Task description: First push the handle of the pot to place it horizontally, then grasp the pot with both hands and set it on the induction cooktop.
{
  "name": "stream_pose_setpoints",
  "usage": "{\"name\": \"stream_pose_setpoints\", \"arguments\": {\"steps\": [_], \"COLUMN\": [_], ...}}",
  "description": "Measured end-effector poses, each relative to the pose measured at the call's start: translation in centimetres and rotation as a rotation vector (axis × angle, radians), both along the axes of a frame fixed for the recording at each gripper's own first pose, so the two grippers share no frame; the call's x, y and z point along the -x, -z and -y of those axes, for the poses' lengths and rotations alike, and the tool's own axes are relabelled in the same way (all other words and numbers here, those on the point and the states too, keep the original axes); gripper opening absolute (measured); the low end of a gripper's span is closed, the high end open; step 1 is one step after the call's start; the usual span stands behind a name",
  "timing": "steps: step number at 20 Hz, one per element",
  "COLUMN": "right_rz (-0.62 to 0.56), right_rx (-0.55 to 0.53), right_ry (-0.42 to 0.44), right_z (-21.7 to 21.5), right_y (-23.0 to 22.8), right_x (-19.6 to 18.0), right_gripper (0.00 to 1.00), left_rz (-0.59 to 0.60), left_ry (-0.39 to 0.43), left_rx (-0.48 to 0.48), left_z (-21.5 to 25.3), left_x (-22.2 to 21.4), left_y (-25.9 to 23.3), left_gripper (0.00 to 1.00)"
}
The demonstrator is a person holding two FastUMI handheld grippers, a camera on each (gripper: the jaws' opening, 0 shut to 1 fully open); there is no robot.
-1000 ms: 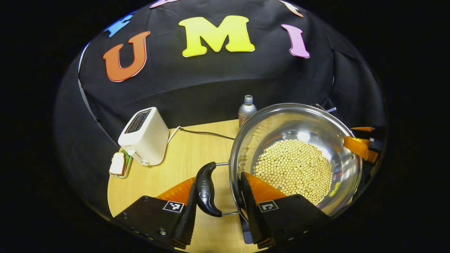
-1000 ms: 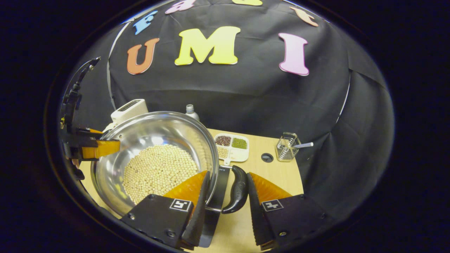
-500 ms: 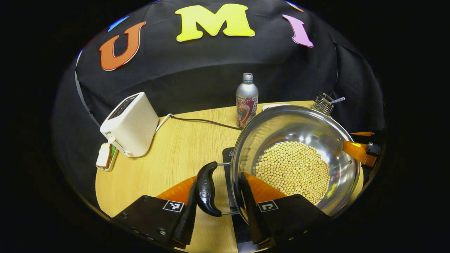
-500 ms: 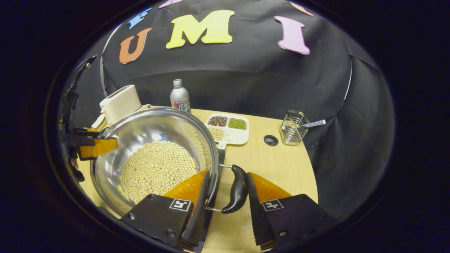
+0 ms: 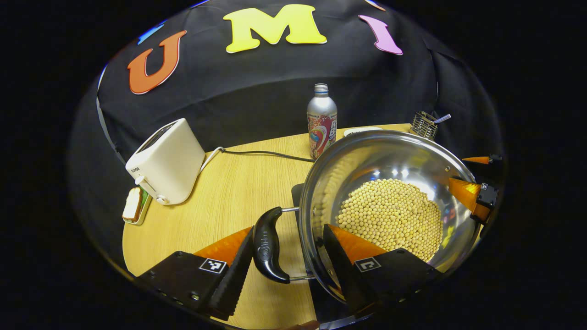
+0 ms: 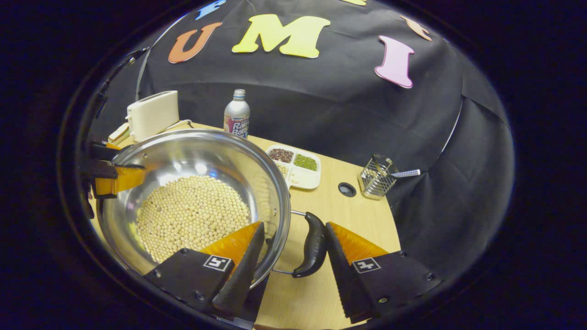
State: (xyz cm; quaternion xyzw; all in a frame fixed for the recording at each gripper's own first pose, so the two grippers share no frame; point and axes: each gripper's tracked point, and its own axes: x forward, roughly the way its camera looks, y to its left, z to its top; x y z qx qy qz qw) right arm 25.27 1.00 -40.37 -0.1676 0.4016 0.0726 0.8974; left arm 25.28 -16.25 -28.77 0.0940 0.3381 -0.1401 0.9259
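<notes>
Inside steel pot [image 5: 321, 183]: soybeans [image 5: 390, 215]. Left tongs [image 5: 286, 270], right tongs [image 6: 290, 266] both spread, released.

I count one pot [image 5: 390, 201] heaped with beans, two black handles [image 5: 268, 244] on it, one toaster [image 5: 166, 161], one bottle [image 5: 321, 121], one divided tray [image 6: 296, 166], one wire rack [image 6: 378, 182], one cooktop [image 5: 298, 201], two tongs [image 5: 286, 270] on the tabletop [image 5: 229, 197].

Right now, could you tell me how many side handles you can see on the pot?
2. One handle sits between the left gripper's fingers; the other handle sits between the right gripper's fingers, on the pot's opposite side.
</notes>
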Motion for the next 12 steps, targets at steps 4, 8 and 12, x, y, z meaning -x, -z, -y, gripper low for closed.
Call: {"name": "stream_pose_setpoints", "arguments": {"steps": [4, 8, 12], "right_rz": [0.015, 0.135, 0.184], "right_rx": [-0.048, -0.086, -0.166], "right_ry": [0.03, 0.082, 0.102], "right_z": [-0.2, 1.0, 1.1], "right_y": [-0.2, -2.7, -4.9], "right_x": [0.3, 0.1, 2.1], "right_gripper": [0.86, 0.87, 0.95], "left_rz": [0.03, 0.077, 0.173], "left_ry": [-0.034, -0.06, -0.1], "left_rx": [0.06, 0.095, 0.177], "left_z": [-0.4, -1.2, -2.1], "left_x": [0.3, 1.2, 2.9], "left_y": [-1.4, -3.6, -7.3], "left_gripper": [0.93, 0.95, 0.95]}}
